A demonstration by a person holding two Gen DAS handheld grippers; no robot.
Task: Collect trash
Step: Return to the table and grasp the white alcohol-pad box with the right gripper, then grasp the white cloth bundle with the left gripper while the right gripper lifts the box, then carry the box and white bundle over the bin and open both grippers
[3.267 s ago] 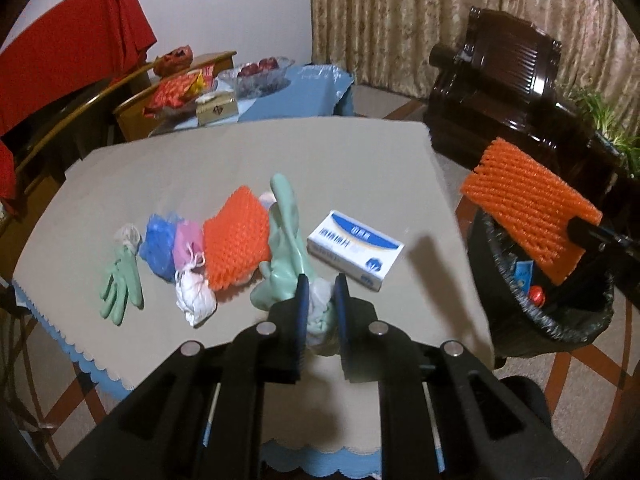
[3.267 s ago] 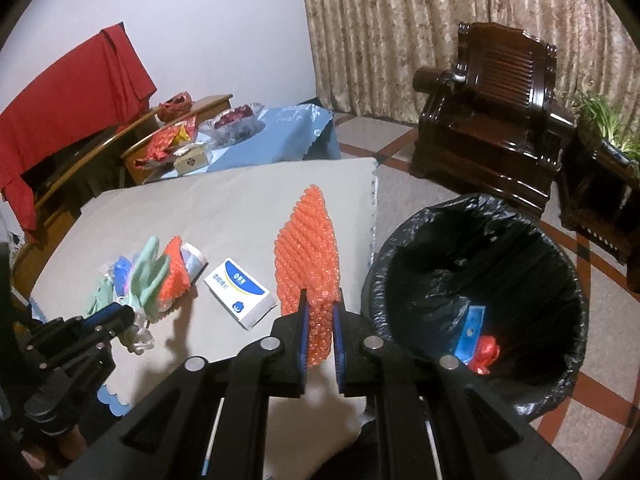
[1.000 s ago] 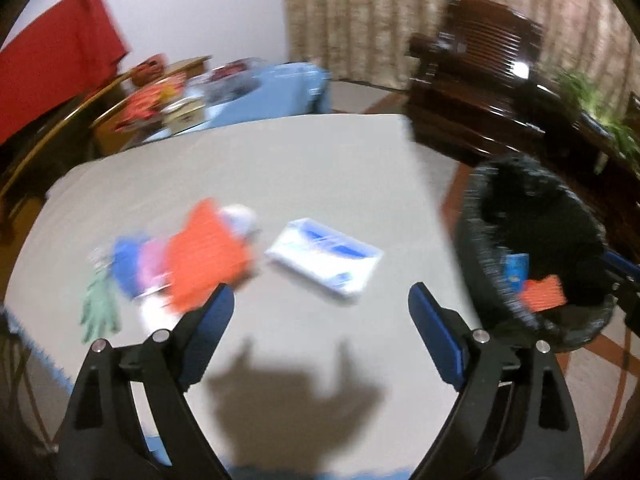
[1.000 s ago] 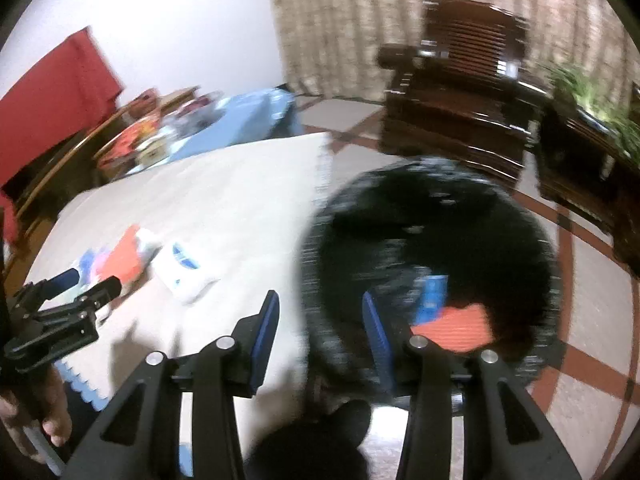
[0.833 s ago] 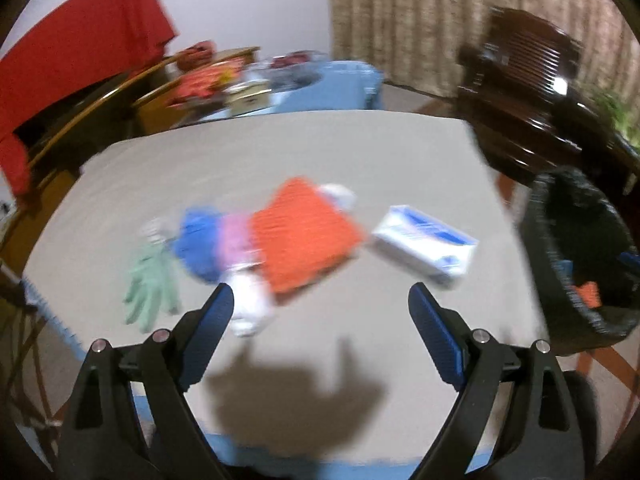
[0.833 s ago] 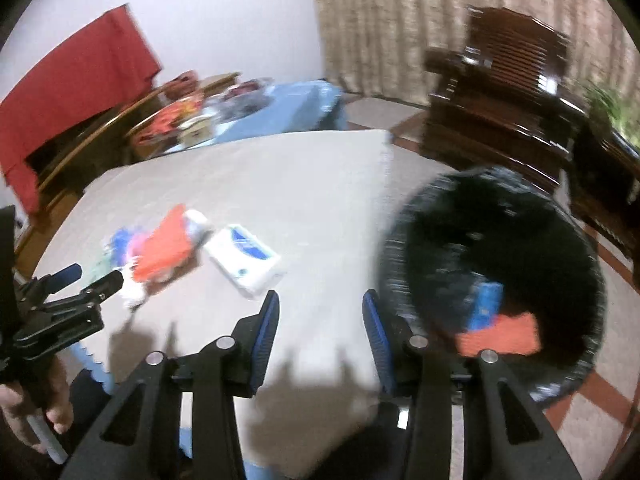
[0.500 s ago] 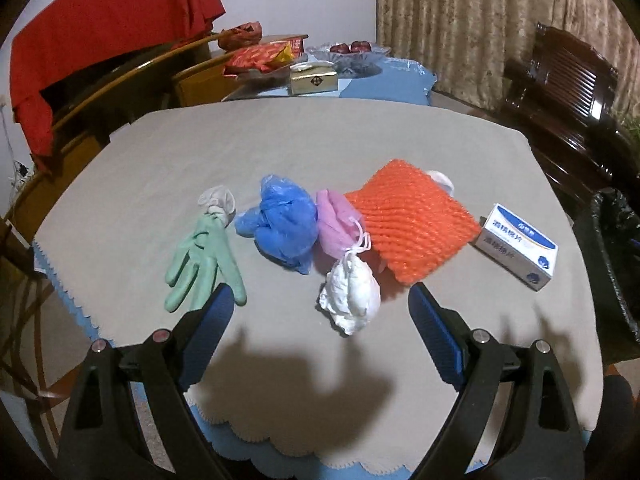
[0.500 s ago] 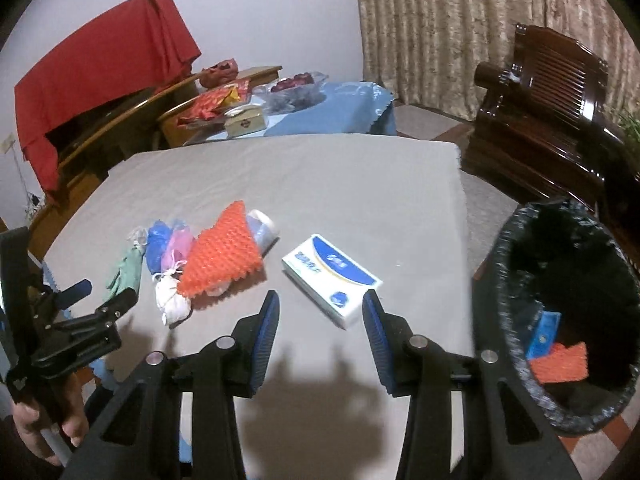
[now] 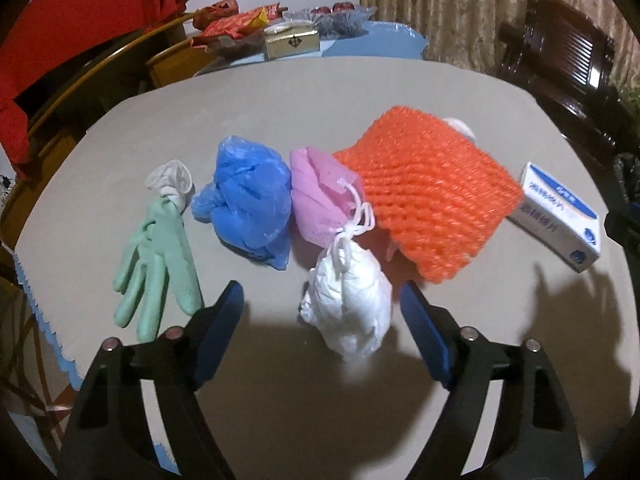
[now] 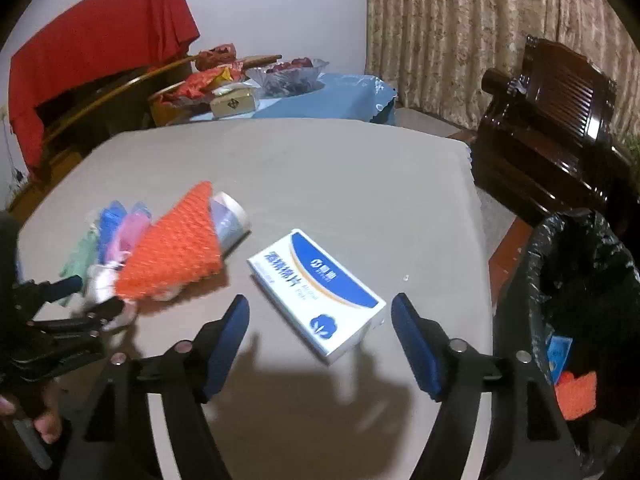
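Note:
Trash lies in a row on the beige table (image 9: 280, 92): a green glove (image 9: 156, 256), a blue plastic wad (image 9: 248, 204), a pink pouch (image 9: 320, 200), a white mask (image 9: 352, 300), an orange foam net (image 9: 432, 196) and a white-and-blue box (image 9: 560, 212). My left gripper (image 9: 322, 320) is open, its jaws either side of the white mask. My right gripper (image 10: 320, 328) is open, its jaws either side of the box (image 10: 316, 292). The black-lined trash bin (image 10: 580, 264) stands right of the table, with an orange net (image 10: 578, 394) inside.
A dark wooden armchair (image 10: 556, 136) stands behind the bin. A blue-covered side table (image 10: 320, 96) with a fruit bowl, snack bags and a small box is beyond the far edge. A red cloth (image 10: 92, 44) hangs at the back left. The left gripper shows in the right wrist view (image 10: 64, 320).
Both grippers have opened and dropped what they held, the orange net into the bin. Both have swung back from the bin to the table and closed in on the mask and the box.

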